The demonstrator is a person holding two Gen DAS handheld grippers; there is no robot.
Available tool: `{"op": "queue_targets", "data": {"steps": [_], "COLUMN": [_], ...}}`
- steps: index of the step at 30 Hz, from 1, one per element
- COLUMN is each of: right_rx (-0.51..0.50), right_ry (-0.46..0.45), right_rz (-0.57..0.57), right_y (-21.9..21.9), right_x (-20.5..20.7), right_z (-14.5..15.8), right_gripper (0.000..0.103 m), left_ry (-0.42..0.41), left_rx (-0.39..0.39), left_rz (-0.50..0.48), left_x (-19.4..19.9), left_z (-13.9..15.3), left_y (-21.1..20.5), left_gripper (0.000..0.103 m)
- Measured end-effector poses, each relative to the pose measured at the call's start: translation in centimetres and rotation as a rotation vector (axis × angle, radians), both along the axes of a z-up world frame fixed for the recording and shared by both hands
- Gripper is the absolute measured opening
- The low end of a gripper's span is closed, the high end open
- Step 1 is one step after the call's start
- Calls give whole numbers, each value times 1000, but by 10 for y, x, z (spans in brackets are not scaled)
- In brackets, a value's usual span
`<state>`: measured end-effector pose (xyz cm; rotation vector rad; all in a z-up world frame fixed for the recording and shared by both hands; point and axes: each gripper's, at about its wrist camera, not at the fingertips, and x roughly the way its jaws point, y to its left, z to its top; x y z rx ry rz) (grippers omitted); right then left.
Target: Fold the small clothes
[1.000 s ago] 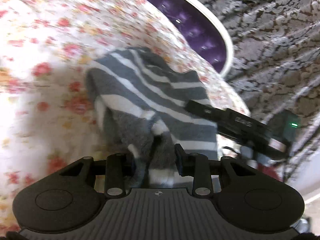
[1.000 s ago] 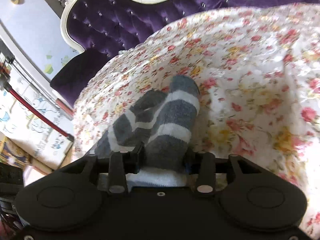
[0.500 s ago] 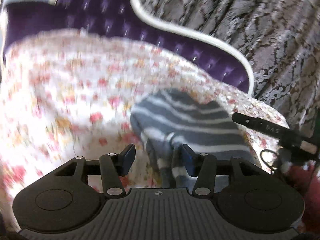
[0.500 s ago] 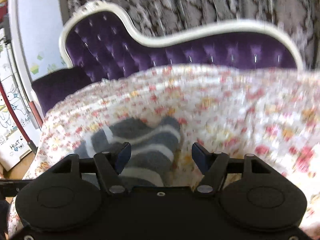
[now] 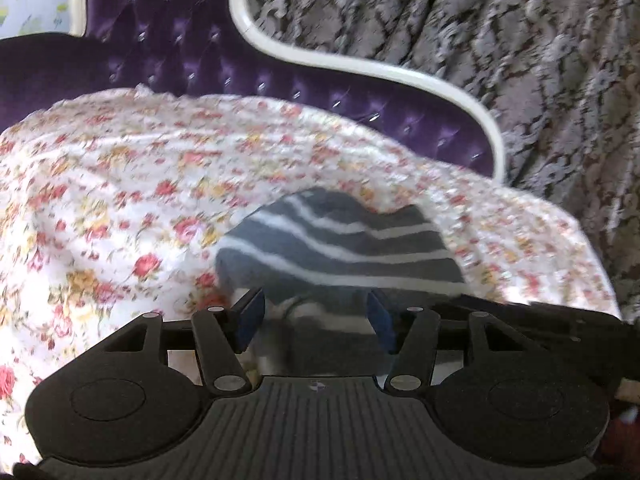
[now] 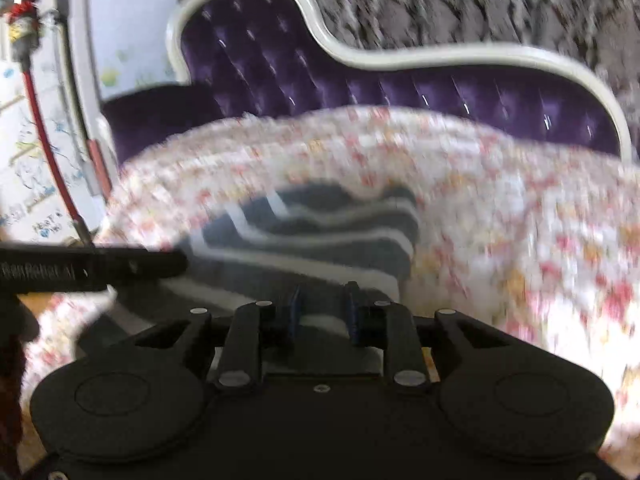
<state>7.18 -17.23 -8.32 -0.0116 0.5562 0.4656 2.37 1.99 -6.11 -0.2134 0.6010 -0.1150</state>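
Note:
A grey sock with white stripes [image 5: 340, 248] lies folded on the floral cloth [image 5: 120, 200]; it also shows in the right wrist view [image 6: 312, 232]. My left gripper [image 5: 316, 316] is open, its blue pads either side of the sock's near end, above it. My right gripper [image 6: 322, 312] stands at the sock's near edge with its jaws close together; motion blur hides whether cloth is between them. The left gripper's finger [image 6: 88, 268] crosses the left of the right wrist view.
A purple tufted sofa back with a white frame [image 5: 360, 68] rises behind the cloth. A grey patterned curtain [image 5: 520, 60] hangs beyond. A red cable [image 6: 44, 140] and a wall stand at the left of the right wrist view.
Both grippers let go of the sock and pulled back and up. The left opened wide. The right opened, then narrowed again. The sock now lies folded on the cloth.

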Motion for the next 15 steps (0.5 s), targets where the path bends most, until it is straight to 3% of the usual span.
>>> {"op": "queue_targets", "data": {"steps": [5, 10, 15], "right_rx": [34, 33, 52], "right_ry": [-7, -48, -66], "right_rz": [-9, -16, -13], "right_y": [-8, -8, -10], "right_x": [-5, -12, -14], "right_z": [-4, -10, -9], "right_gripper": [33, 33, 34], "left_ry": [92, 88, 77], "left_rx": [-15, -12, -13], "left_rz": [45, 80, 80], "left_x": [9, 8, 7], "left_z": [-22, -30, -28], "left_y": [4, 7, 8], "left_gripper": [66, 79, 79]}}
